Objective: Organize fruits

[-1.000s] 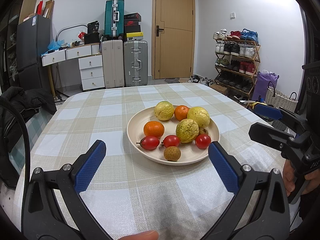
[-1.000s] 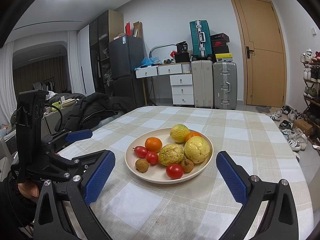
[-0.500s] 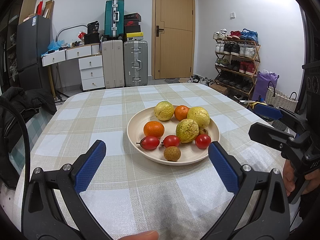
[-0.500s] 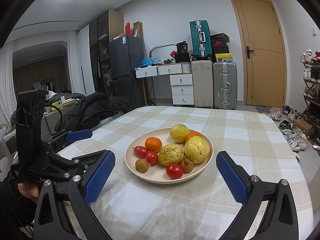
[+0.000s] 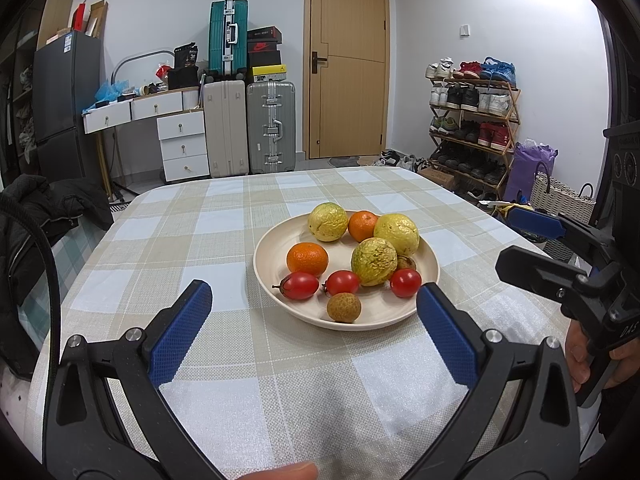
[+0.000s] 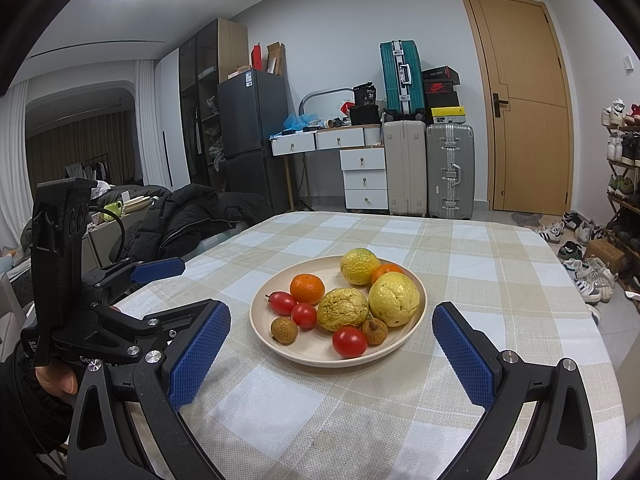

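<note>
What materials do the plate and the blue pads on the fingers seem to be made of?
The plate looks like matte cream plastic or melamine, since its rim shows no glossy glare; ceramic is possible. The blue pads seem rubber or textured plastic, given their fine gridded surface.

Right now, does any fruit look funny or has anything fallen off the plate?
Nothing has spilled: every fruit sits inside the plate. The only oddity is the wrinkled, blotchy skin on the middle yellow fruit, which looks shrivelled. Both claws, left and right, are open and empty.
</note>
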### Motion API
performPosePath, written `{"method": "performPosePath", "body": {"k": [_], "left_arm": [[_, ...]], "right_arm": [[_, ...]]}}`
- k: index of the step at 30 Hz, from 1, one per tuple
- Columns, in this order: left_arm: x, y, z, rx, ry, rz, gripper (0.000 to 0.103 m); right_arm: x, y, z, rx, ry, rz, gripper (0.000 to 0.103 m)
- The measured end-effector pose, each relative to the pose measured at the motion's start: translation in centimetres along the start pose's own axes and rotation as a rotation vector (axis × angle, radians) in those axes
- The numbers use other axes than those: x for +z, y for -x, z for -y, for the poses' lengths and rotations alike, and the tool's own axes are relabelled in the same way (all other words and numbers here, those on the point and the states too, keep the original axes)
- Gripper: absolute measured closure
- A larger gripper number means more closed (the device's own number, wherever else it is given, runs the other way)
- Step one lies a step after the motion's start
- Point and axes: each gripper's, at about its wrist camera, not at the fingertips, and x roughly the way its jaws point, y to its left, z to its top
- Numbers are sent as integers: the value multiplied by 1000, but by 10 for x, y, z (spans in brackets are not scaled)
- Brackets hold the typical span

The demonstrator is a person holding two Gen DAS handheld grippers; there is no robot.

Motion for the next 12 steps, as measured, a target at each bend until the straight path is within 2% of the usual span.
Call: {"method": "performPosePath", "body": {"k": [12], "left_arm": [[0,-2,-2,3,1,7,1]], "right_arm": [[0,0,0,0,1,0,0]]}}
